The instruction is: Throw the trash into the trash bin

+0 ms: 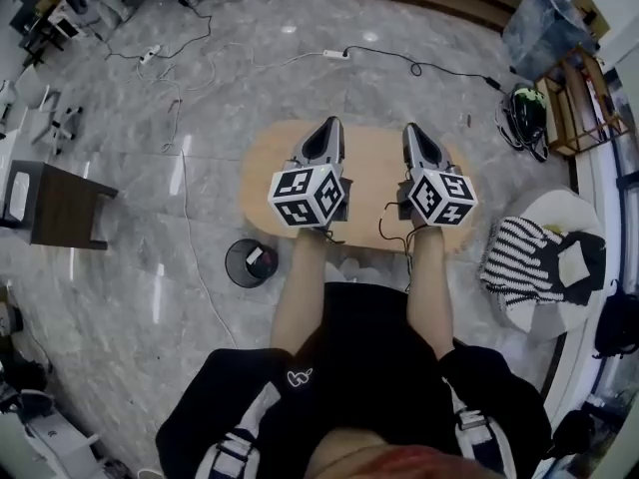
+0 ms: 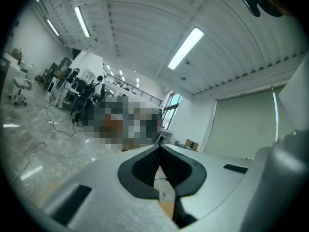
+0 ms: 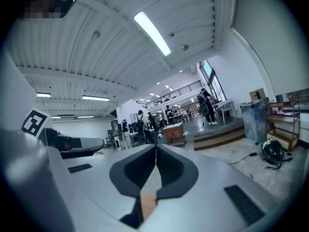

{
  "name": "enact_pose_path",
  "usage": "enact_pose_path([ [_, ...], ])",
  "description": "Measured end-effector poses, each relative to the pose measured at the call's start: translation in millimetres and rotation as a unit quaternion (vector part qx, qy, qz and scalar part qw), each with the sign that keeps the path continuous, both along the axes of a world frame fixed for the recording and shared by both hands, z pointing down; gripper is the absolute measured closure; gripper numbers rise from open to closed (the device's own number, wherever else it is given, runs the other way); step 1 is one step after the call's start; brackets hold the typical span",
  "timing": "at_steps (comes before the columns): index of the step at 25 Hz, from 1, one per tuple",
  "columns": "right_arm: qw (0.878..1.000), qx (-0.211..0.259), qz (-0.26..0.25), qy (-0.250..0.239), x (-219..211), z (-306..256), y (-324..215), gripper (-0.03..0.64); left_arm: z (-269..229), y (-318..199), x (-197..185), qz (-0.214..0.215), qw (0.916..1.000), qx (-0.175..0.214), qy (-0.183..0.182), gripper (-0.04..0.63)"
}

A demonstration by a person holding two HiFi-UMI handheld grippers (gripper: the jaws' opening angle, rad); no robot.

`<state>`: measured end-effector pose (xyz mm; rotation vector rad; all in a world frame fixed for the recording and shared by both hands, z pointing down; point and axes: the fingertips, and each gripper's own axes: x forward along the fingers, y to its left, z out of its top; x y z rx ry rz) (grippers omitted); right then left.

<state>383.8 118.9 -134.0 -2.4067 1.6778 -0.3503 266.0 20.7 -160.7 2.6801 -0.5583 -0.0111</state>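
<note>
Trash bin point(image 1: 250, 263): a small, round, black container with an open top. It stands upright on the grey marbled floor point(image 1: 150, 317), just beside the near left edge of the oval wooden table point(image 1: 374, 163) and to the left of the person's left forearm. A pale scrap point(image 1: 259, 257) lies inside it against the dark interior and is too small to identify. The bin is apart from both grippers.

Left gripper point(image 1: 330, 124): held over the table top and pointing away from the person, with its marker cube facing the head camera. In the left gripper view its dark pads point(image 2: 143, 170) meet at the tips. The jaws are closed together with nothing between them.

Right gripper point(image 1: 410, 128): held level beside the left one, also over the table. In the right gripper view its pads point(image 3: 133, 170) meet along a single seam. The jaws are fully closed and hold nothing.

Surroundings: a dark square stool point(image 1: 66, 207) stands well to the left. A striped cloth point(image 1: 519, 257) lies on a white round seat to the right. A wooden shelf unit point(image 1: 581, 103) is at the upper right. Cables point(image 1: 419, 66) trail across the floor beyond the table.
</note>
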Motion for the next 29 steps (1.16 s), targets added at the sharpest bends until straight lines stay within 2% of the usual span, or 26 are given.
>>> enact_pose_path([
  [4, 0.999, 0.031, 0.015, 0.038, 13, -45, 21, 0.604, -40, 19, 21, 0.015, 0.9978, 0.064, 0.000, 0.589],
  [7, 0.998, 0.028, 0.036, 0.046, 24, -56, 32, 0.604, -53, 28, 30, 0.028, 0.9959, 0.086, -0.001, 0.589],
  [12, 0.996, 0.042, 0.047, 0.055, 29, -69, 42, 0.604, -69, 43, 44, 0.042, 0.9945, 0.095, 0.016, 0.589],
  [17, 0.995, 0.045, 0.065, 0.065, 41, -79, 48, 0.604, -75, 52, 63, 0.068, 0.9913, 0.112, 0.013, 0.589],
  [29, 0.992, 0.044, 0.058, 0.100, 58, -92, 49, 0.604, -80, 58, 88, 0.071, 0.9888, 0.130, 0.015, 0.589],
])
